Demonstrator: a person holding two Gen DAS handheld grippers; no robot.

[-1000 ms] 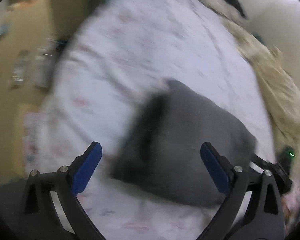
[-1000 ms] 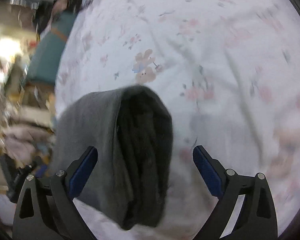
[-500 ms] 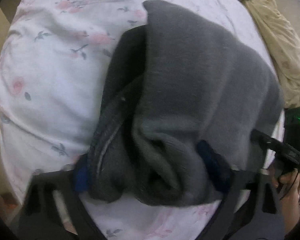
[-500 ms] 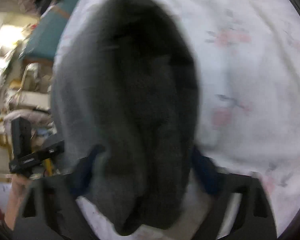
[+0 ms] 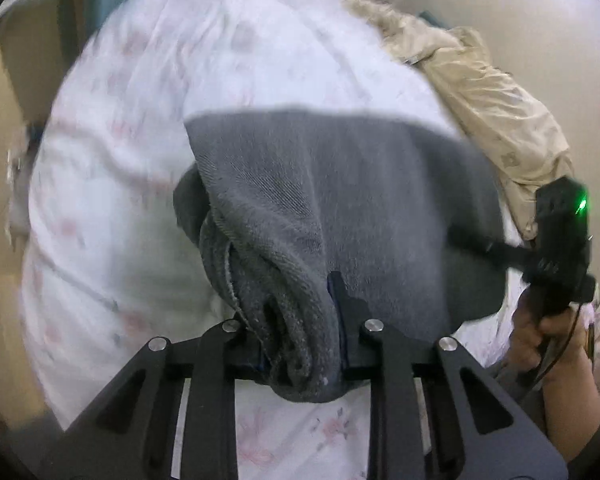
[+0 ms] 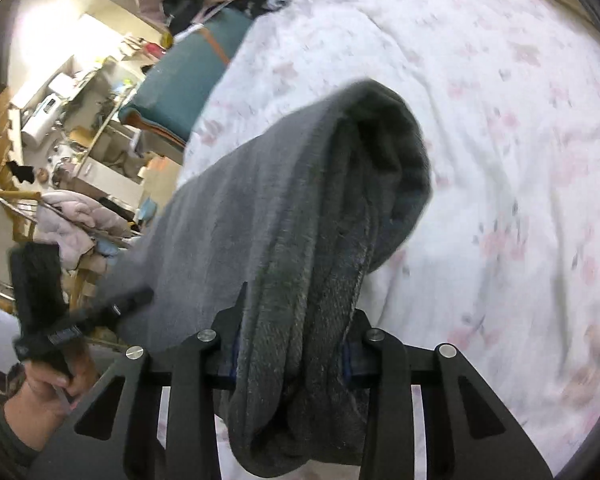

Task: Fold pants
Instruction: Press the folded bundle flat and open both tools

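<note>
The grey fleece pants are folded into a thick bundle and held over the white floral bedsheet. My left gripper is shut on one end of the bundle, the folded layers bunched between its jaws. My right gripper is shut on the other end of the pants. The right gripper also shows in the left wrist view with the hand that holds it, and the left gripper shows in the right wrist view. The bundle looks lifted off the sheet.
A beige crumpled quilt lies along the bed's far right side by the wall. A teal bag or chair and cluttered shelves stand beyond the bed's left edge, with pink clothing on a rack.
Both grippers were open a second ago with the pants lying on the bed. They moved in over the two ends and closed, and the bundle now hangs between them.
</note>
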